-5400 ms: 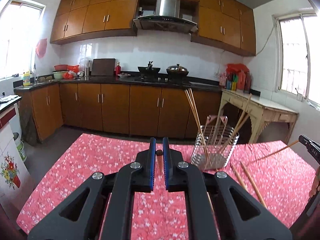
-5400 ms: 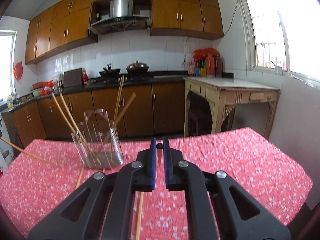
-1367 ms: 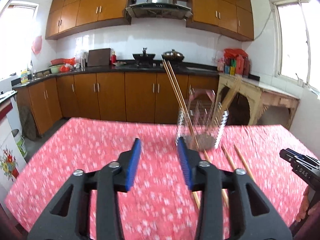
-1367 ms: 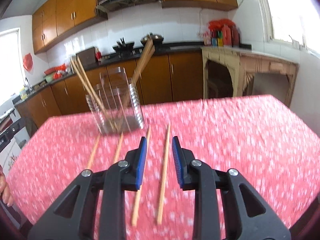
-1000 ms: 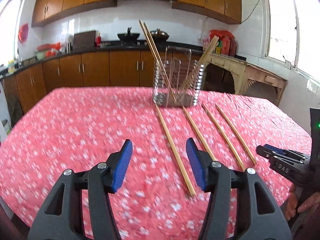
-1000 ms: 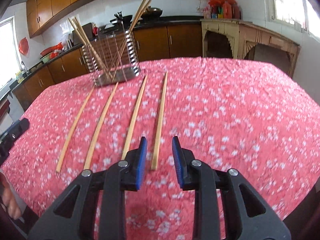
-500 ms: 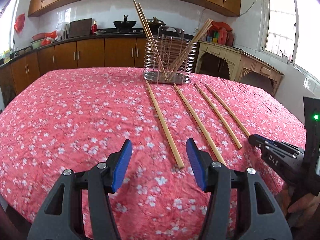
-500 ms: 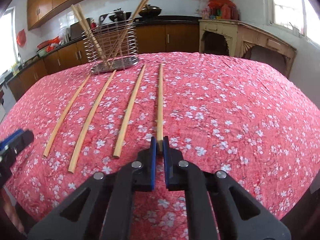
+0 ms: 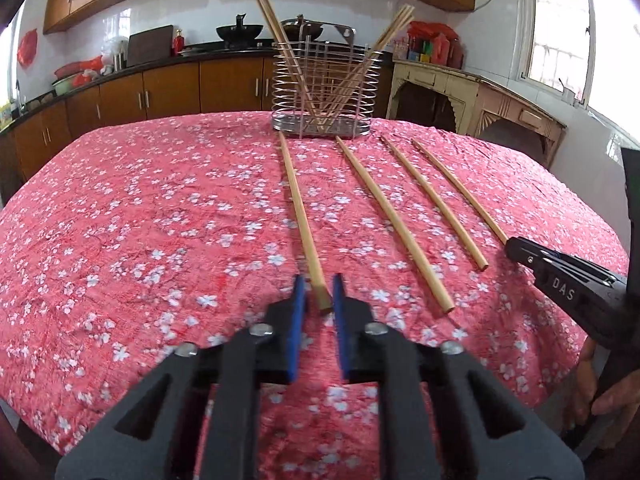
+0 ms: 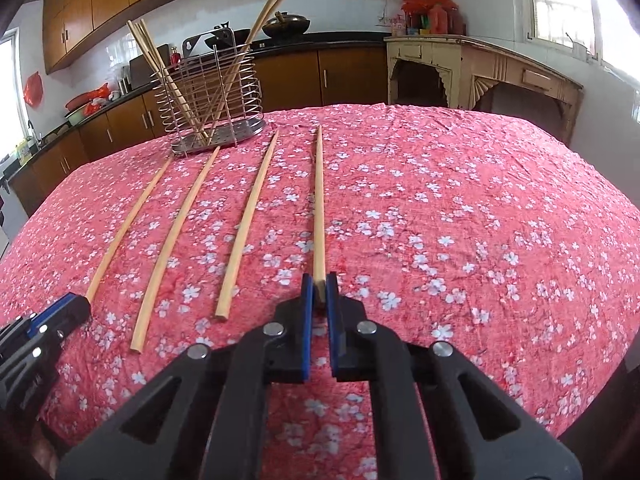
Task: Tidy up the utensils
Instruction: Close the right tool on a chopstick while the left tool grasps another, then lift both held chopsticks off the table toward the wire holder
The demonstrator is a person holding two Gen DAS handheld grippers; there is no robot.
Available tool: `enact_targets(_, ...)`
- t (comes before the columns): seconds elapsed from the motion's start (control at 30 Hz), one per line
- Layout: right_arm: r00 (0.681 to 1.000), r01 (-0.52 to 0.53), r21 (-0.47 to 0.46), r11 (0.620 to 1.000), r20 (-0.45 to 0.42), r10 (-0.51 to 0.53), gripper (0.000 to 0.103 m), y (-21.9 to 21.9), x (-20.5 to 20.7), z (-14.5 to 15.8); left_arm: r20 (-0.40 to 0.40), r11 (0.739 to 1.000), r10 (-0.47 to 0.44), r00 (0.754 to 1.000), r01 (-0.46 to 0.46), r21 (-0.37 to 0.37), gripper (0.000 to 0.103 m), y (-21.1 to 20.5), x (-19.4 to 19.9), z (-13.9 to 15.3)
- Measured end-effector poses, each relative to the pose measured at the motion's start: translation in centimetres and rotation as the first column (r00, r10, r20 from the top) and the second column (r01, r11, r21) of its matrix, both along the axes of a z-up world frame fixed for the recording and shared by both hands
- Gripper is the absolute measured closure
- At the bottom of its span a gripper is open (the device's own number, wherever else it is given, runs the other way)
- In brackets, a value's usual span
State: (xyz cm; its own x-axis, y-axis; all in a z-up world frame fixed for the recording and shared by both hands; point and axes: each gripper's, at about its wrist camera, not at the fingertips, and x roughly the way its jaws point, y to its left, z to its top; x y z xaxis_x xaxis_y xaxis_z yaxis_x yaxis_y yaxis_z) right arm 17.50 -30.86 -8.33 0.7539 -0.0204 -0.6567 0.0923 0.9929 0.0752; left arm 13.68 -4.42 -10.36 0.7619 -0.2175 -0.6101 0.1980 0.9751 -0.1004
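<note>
four chopsticks lie lengthwise toward the wire holder (image 10: 212,100) at upper left; right gripper (image 10: 319,292) clamps the rightmost chopstick (image 10: 319,200), left gripper (image 9: 319,294) narrowly straddles the leftmost chopstick (image 9: 298,208).

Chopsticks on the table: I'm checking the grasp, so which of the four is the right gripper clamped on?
The rightmost chopstick: its near end sits between the right gripper's closed blue pads; the other three lie free to its left.

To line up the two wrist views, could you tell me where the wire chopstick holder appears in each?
Left wrist: wire chopstick holder top centre, beyond four loose chopsticks.
Right wrist: holder upper left, at the table's far side.
Shared landmark: cream side table, right of the holder.
</note>
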Motion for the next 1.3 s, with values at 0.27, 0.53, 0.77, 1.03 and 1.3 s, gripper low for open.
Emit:
enact_targets(0.27,1.0,0.003,0.001,1.0,0.01,-0.003,0.095,0.4,-0.2,-0.1,-0.011,0.998,0.059,0.998,-0.059,-0.008,0.095,3.3,0.0,0.1)
enact_targets(0.53,1.0,0.008,0.011,1.0,0.012,-0.008,0.095,0.2,-0.3,-0.2,-0.005,0.998,0.059,0.998,-0.059,-0.016,0.094,2.9,-0.4,0.1)
enact_targets(0.77,1.0,0.01,0.017,1.0,0.013,-0.01,0.095,0.1,-0.3,-0.1,0.012,0.998,0.056,0.998,-0.056,-0.017,0.071,2.4,-0.3,0.4)
enact_targets(1.03,1.0,0.011,0.013,1.0,0.016,-0.011,0.095,0.1,-0.3,-0.1,0.012,0.999,0.034,0.999,-0.034,0.012,0.069,2.0,-0.1,0.0)
enact_targets(1.3,1.0,0.009,0.008,1.0,0.019,-0.01,0.095,0.2,-0.4,-0.1,-0.003,0.999,0.026,1.0,-0.026,0.021,0.096,2.2,0.4,0.0)
